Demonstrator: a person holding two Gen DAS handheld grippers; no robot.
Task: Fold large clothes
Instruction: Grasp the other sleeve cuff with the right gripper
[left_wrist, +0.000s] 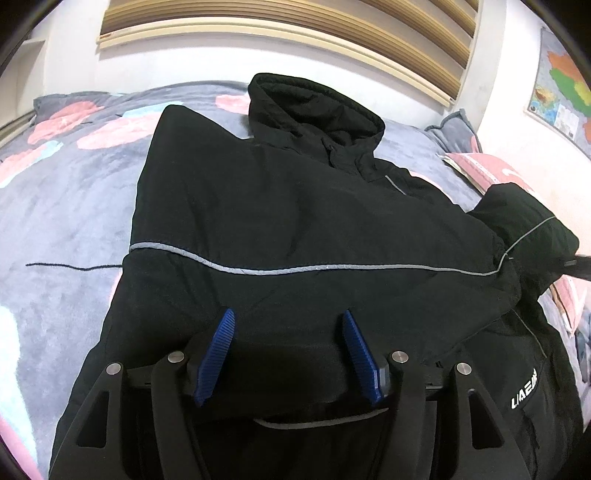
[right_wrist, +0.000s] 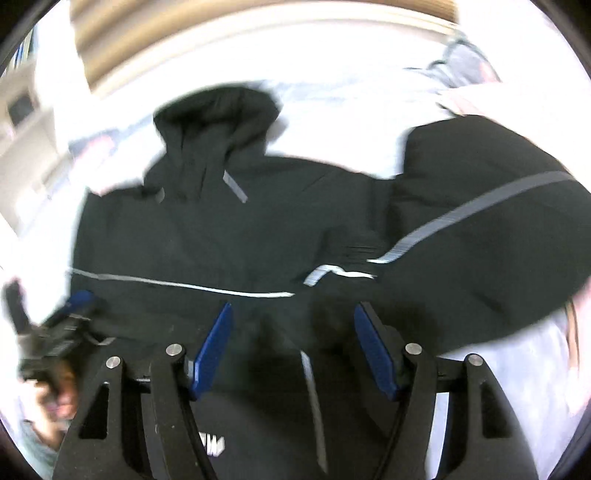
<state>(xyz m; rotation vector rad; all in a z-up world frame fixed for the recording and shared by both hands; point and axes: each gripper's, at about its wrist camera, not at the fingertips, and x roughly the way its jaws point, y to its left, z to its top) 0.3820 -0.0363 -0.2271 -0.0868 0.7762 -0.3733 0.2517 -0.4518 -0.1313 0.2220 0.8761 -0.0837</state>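
Our left gripper (left_wrist: 288, 350) and right gripper (right_wrist: 291, 347) hover over the jacket (left_wrist: 295, 221) on the bed (left_wrist: 66, 206), fingers apart, gripping nothing.

Black hooded jacket (left_wrist: 295, 221) (grey reflective piping), spread flat on bed, one sleeve folded across

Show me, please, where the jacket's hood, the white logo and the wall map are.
hood (left_wrist: 314, 107): left wrist view, on its black outer fabric.
white logo (left_wrist: 524, 393): left wrist view, on the middle letters.
wall map (left_wrist: 565, 85): left wrist view, on the coloured area.
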